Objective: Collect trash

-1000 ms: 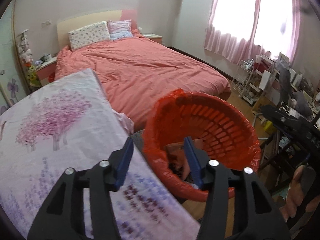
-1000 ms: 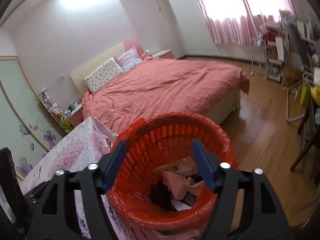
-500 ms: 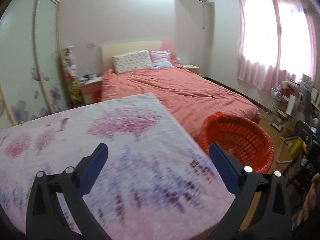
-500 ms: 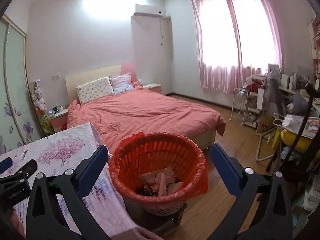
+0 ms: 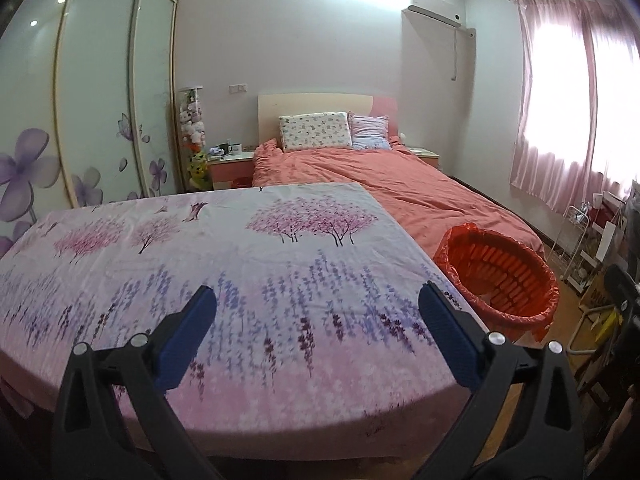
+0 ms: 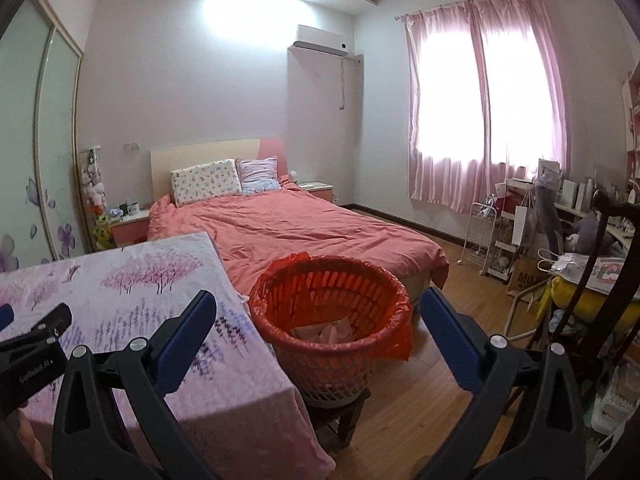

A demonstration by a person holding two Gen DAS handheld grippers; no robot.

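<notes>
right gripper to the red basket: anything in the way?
Nothing visible. The right gripper is open and empty, and the red basket sits straight ahead beside the flowered tablecloth, its lined mouth open with paper trash inside.

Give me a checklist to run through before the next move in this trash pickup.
1. Left gripper empty, fingers wide apart: ok.
2. Right gripper empty, fingers wide apart: ok.
3. Bin upright beside the table: ok.
4. Red bag lining the bin's rim: ok.
5. Trash inside the bin: ok.
6. Trash left on the tablecloth: none visible; rest of the room cannot tell.
</notes>
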